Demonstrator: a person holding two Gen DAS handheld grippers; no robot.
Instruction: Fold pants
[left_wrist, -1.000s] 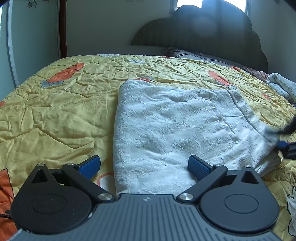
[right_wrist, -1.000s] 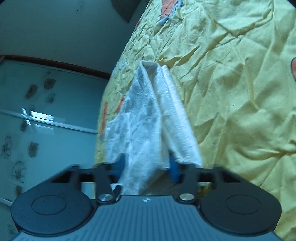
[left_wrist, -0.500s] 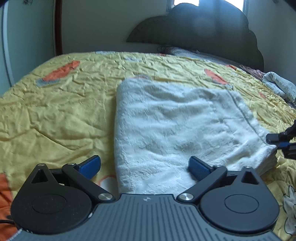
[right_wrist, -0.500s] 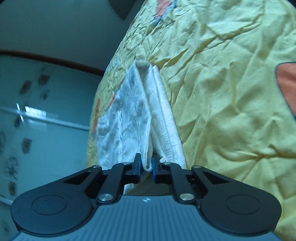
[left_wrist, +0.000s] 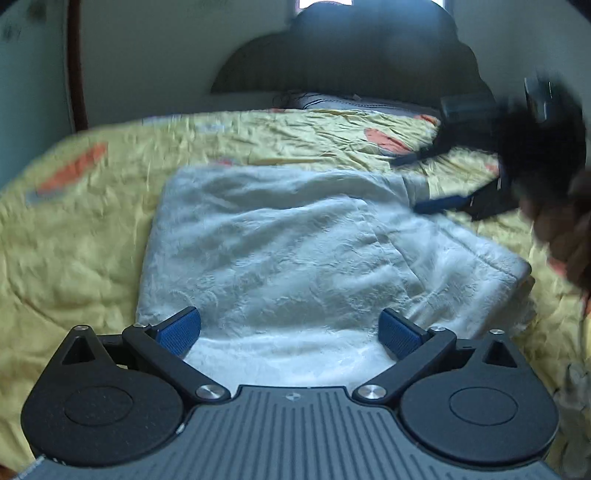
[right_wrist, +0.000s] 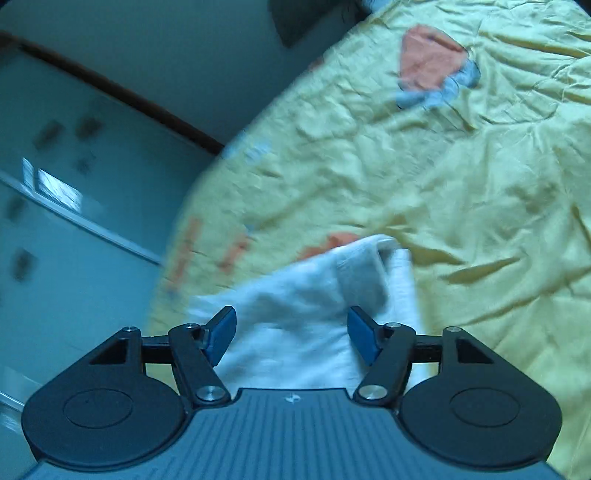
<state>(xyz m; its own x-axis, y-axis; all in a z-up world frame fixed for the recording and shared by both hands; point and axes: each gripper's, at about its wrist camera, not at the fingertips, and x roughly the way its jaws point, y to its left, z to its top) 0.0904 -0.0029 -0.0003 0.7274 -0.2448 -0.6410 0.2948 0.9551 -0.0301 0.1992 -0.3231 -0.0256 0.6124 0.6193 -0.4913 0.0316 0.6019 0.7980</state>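
Jaws of both grippers wide apart over white pants (left_wrist: 280, 254), gripping nothing.

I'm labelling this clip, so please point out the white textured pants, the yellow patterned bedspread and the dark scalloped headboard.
white textured pants (left_wrist: 280, 251): left wrist view, middle of the folded top layer.
yellow patterned bedspread (right_wrist: 480, 177): right wrist view, bare wrinkled area.
dark scalloped headboard (left_wrist: 351, 59): left wrist view, central panel.

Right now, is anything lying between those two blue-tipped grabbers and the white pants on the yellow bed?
Nothing visible does. The left gripper hangs open right over the folded white textured pants, and the right gripper, also open, has them between its fingers.
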